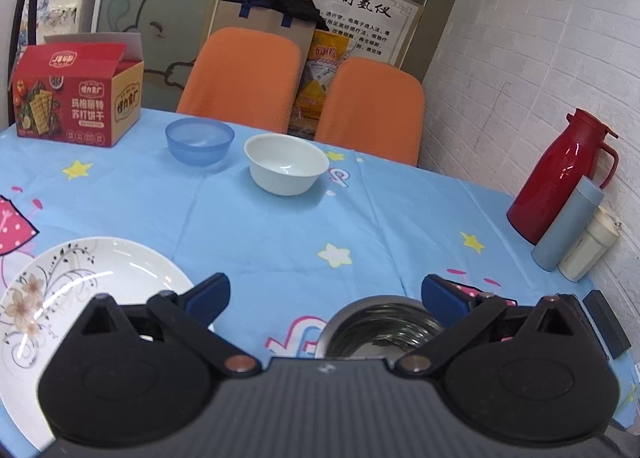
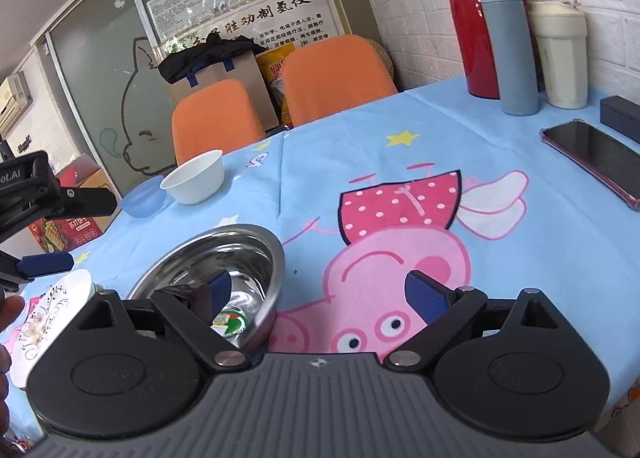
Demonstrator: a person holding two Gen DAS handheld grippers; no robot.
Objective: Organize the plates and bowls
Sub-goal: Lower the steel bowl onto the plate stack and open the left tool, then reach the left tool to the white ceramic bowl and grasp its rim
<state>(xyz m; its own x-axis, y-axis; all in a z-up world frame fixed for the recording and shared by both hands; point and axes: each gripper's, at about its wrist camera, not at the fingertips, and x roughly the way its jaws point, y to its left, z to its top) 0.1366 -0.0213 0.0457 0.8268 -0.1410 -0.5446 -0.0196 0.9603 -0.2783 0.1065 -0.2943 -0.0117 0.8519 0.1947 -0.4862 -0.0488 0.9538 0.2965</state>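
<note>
Open tablecloth (image 1: 288, 234) ahead of left gripper (image 1: 326, 294), clear path to white bowl (image 1: 286, 164) and blue bowl (image 1: 199, 140), which sit near each other at the far edge. Floral plate (image 1: 80, 298) blocks low left, steel bowl (image 1: 380, 328) low right. Right edge crowded: red thermos (image 1: 560, 178), blue bottle (image 1: 568, 226), cream cup (image 1: 588, 248), phone (image 2: 600, 162). Cracker box (image 1: 76, 98) far left.

Your floral white plate (image 1: 76, 298) lies flat at 8 o'clock. The steel bowl (image 1: 380, 328) sits upright at 5 o'clock, empty. The white bowl (image 1: 286, 162) and translucent blue bowl (image 1: 199, 140) stand upright, apart, around 12 o'clock.
</note>
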